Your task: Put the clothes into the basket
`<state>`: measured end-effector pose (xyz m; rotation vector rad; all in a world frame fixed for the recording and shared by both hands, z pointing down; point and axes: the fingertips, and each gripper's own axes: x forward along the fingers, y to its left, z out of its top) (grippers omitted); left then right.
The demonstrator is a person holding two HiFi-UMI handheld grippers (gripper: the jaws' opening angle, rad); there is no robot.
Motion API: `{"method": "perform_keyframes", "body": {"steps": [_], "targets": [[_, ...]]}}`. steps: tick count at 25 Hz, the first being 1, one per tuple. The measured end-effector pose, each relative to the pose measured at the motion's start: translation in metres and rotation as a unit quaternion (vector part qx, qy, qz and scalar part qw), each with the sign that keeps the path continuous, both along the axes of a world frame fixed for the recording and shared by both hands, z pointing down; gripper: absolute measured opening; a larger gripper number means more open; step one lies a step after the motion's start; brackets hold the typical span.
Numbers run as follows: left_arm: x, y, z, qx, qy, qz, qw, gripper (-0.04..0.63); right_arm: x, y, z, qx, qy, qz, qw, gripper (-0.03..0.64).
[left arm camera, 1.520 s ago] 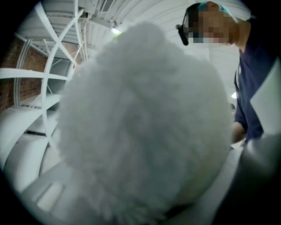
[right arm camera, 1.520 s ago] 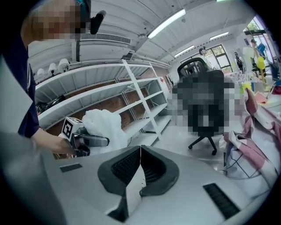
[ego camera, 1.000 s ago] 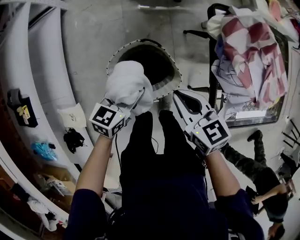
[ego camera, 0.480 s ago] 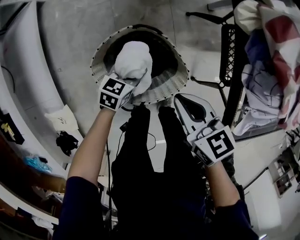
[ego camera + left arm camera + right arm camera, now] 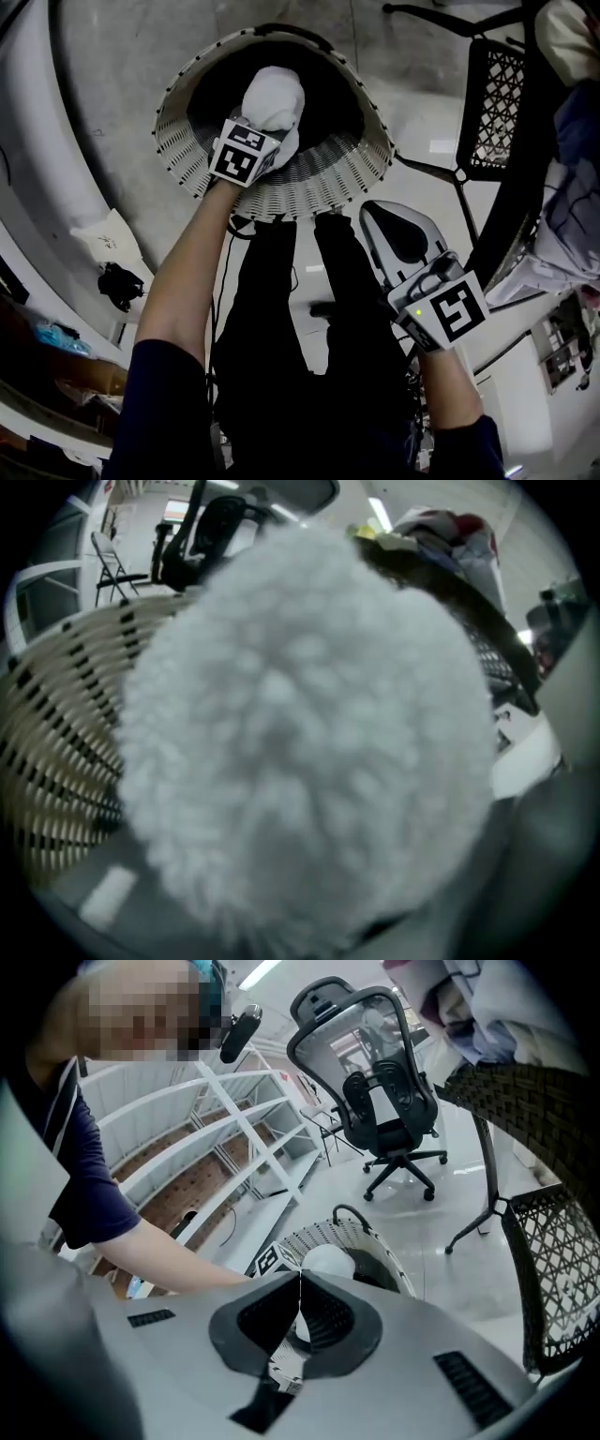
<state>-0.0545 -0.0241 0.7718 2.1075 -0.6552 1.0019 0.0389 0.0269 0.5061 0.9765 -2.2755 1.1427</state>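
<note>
Pinching a white fleecy garment (image 5: 273,94), the left gripper (image 5: 258,141) sits near the top centre of the head view, its jaws buried in the fabric so that only the marker cube shows behind the bundle. In the left gripper view the garment (image 5: 300,742) fills almost the whole frame as a soft, nubbly, rounded mass directly in front of the camera. The right gripper (image 5: 394,230) lies at the lower right of the head view, well apart from the garment, and in its own view the right gripper (image 5: 300,1279) has its grey jaws pressed together at the tips with nothing between them. Around the left gripper is the basket (image 5: 319,183), a round, woven container of pale ribbing with dark flecks along the rim and a dark interior; the garment hangs inside its mouth, toward the left of the opening, held above the dark bottom. The same wall of the basket (image 5: 56,752) curves along the left edge of the left gripper view, and the right gripper view shows the basket (image 5: 323,1234) at frame centre with the white bundle in it. At the right edge of the head view a black lattice table (image 5: 497,94) carries a heap of clothes (image 5: 577,216). A black mesh office chair (image 5: 389,1101) and white shelving (image 5: 216,1147) stand in the right gripper view's upper half.
</note>
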Motion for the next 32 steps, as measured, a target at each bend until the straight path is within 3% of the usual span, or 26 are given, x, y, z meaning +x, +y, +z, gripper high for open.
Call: {"method": "perform_keyframes", "body": {"steps": [5, 10, 14, 17, 23, 32], "targets": [[-0.003, 0.008, 0.037, -0.022, -0.065, 0.035, 0.997, 0.227, -0.002, -0.003, 0.015, -0.009, -0.002, -0.002, 1.0, 0.008], [-0.007, 0.035, 0.059, -0.065, -0.112, 0.113, 0.9852, 0.262, -0.012, -0.004, 0.022, -0.013, -0.01, -0.007, 1.0, 0.008], [-0.006, 0.04, 0.057, -0.059, -0.114, 0.145, 0.9811, 0.276, -0.018, -0.006, 0.022, -0.019, -0.014, -0.004, 1.0, 0.008], [-0.003, 0.041, 0.058, -0.063, -0.11, 0.158, 0.9793, 0.326, -0.017, -0.008, 0.025, -0.023, -0.013, -0.004, 1.0, 0.008], [-0.005, 0.039, 0.05, -0.052, -0.105, 0.151, 0.9816, 0.385, -0.023, -0.013, 0.023, -0.02, -0.013, -0.006, 1.0, 0.008], [-0.018, 0.022, -0.005, -0.024, -0.075, 0.084, 0.9934, 0.384, -0.039, -0.024, -0.007, 0.003, -0.017, -0.027, 1.0, 0.008]]}}
